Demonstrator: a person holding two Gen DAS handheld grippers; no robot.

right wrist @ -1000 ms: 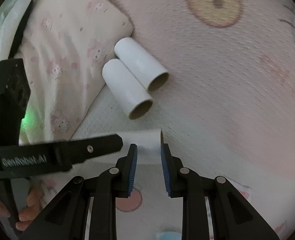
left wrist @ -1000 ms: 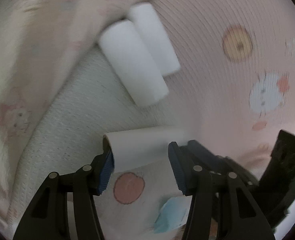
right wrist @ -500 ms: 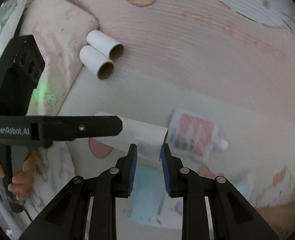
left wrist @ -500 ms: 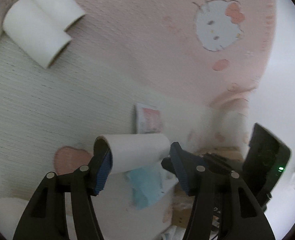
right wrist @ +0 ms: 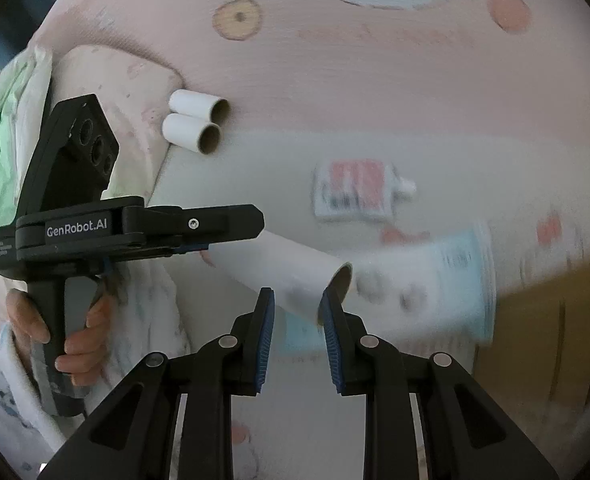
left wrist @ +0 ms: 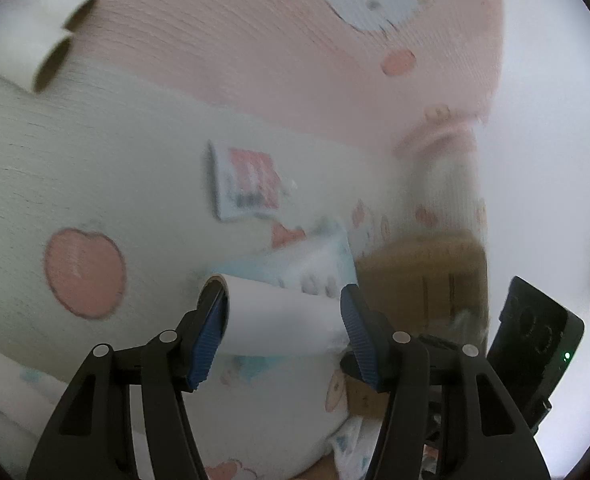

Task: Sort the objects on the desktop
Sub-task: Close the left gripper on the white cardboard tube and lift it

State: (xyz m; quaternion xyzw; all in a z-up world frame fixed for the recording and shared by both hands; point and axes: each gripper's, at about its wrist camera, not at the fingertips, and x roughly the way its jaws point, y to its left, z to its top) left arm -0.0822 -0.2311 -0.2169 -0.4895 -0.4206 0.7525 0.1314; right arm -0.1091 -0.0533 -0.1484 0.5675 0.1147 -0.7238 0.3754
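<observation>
The left gripper (left wrist: 285,308) carries a white cardboard tube (right wrist: 283,266) in the air above the bed, well apart from the pink blanket (right wrist: 375,80) below it. Its jaws stand wide, one pad on each end of the tube, so the tube is held along its length. These jaws have just been opening a little, with the tube between them. The right gripper (right wrist: 295,308) has its jaws narrow and nothing is clamped between them. The open end of the tube is just beyond its tips, and because of the blur I cannot tell whether it touches.

Two more tubes (right wrist: 195,126) lie side by side against a pillow (right wrist: 107,80). A red and white pouch (right wrist: 355,192) and a blue and white pack (right wrist: 447,276) lie nearer, beside a brown box (left wrist: 423,280).

The tube looks very light, hollow and smooth. I think it is stiff along its length but soft on the wall, so a hard squeeze on the middle would crush it. The end-to-end hold is safe for its shape, yet it can slip out if the pads loosen more. A gentle hold across the body, near one rim, seems more secure.
</observation>
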